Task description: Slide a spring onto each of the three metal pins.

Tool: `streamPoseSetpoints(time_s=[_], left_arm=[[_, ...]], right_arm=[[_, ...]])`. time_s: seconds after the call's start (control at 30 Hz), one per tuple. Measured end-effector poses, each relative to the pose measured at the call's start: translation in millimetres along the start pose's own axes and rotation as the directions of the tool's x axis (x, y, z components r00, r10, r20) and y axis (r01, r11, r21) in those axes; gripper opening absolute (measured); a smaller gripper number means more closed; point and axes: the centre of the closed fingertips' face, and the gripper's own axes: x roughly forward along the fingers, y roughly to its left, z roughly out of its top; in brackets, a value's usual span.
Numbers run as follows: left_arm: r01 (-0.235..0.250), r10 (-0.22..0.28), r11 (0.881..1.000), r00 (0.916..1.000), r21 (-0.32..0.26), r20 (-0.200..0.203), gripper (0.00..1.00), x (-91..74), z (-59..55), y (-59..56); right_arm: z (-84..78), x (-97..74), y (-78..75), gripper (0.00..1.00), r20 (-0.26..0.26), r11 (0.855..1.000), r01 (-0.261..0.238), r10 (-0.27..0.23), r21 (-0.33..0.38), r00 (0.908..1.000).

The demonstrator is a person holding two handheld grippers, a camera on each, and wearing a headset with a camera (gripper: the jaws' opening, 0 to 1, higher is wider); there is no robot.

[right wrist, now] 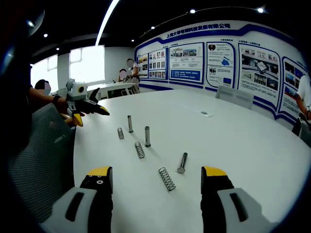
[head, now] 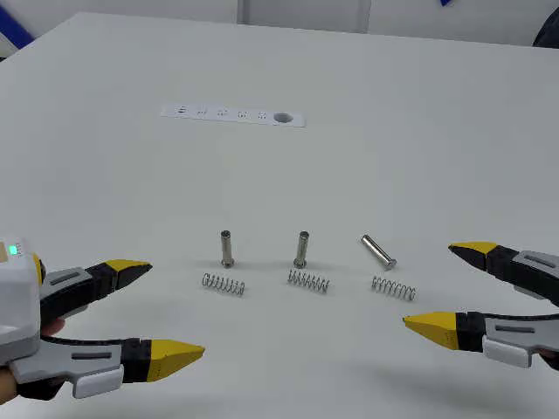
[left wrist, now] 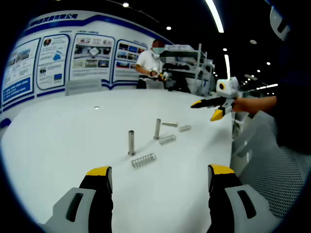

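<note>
White desk, mid-frame: two pins upright, a third pin lying flat to their right; one spring lies just below each. Lower corners: left tongs and right tongs, both spread, holding nothing. Likely best: pinch a spring mid-coil, centre it over a pin top, lower straight.

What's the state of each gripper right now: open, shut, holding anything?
Left gripper: open, holding nothing.
Right gripper: open, holding nothing.
</note>
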Motion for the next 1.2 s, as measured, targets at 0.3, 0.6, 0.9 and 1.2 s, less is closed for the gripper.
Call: streamPoseSetpoints(time_s=[0.3,0.6,0.9,1.2], left_arm=[[0.0,0.0,1.0,1.0,0.0,-0.001,0.82,-1.4,-0.2,-2.0],[-0.006,0.006,1.0,1.0,-0.005,0.006,0.82,-4.1,0.5,-3.0],[-0.003,0.003,1.0,1.0,-0.013,0.007,0.82,-4.9,-2.3,-8.7],[-0.002,0.003,1.0,1.0,-0.018,0.007,0.82,-5.9,-3.7,-10.0]], right_arm=[[8.1,7.0,-10.4,0.74,-0.002,1.0,0.006,-0.006,0.001,1.0],[18.5,26.5,-25.1,0.7,-0.029,1.0,0.013,-0.013,0.001,0.9995],[20.2,45.3,-38.8,0.6,-0.112,0.999,0.038,-0.038,-0.002,0.993],[22.6,61.8,-54.5,0.48,-0.181,0.997,0.081,-0.077,0.016,0.9805]])
